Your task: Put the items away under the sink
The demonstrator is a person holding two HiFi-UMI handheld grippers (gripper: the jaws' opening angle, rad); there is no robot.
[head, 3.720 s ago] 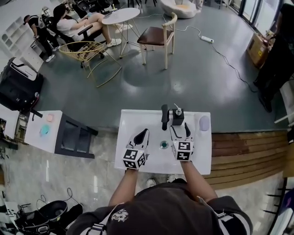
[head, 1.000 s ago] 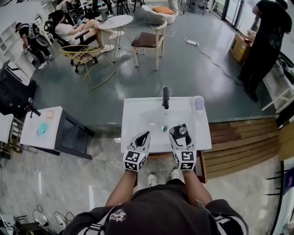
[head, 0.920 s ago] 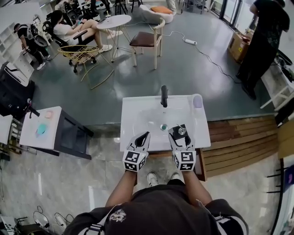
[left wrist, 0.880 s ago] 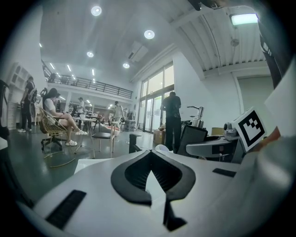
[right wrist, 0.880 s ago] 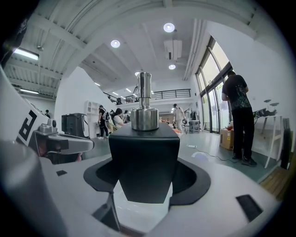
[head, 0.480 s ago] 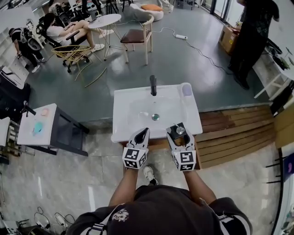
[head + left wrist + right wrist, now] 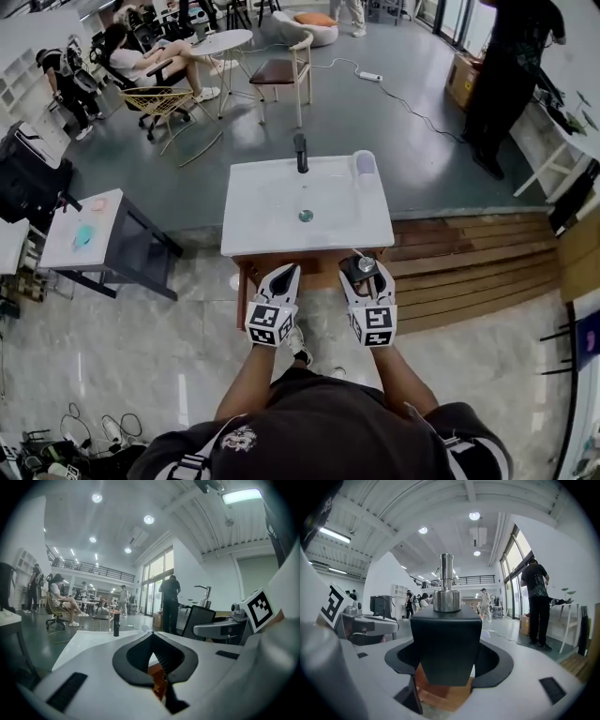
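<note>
A black square soap dispenser [image 7: 360,266] with a silver pump [image 7: 446,584] stands upright between the jaws of my right gripper [image 7: 365,274], which is shut on it. In the right gripper view its dark body [image 7: 446,639] fills the gap between the jaws. My left gripper [image 7: 288,274] hangs beside it, shut with nothing in it; its tips meet in the left gripper view [image 7: 151,637]. Both hover just before the front edge of the white sink [image 7: 267,225]. Below that edge shows the wooden cabinet [image 7: 314,263]. A black tap [image 7: 300,153] and a pale lilac item [image 7: 363,165] remain at the sink's back.
A wooden step platform [image 7: 459,262] lies right of the sink. A white side table [image 7: 66,258] with a dark cabinet stands to the left. A person in black [image 7: 511,75] stands at the back right. Chairs, a round table and seated people are far behind.
Both grippers have drawn back from over the basin to just before the sink's front edge, the dispenser going along in the right one. The sink now lies farther up the view.
</note>
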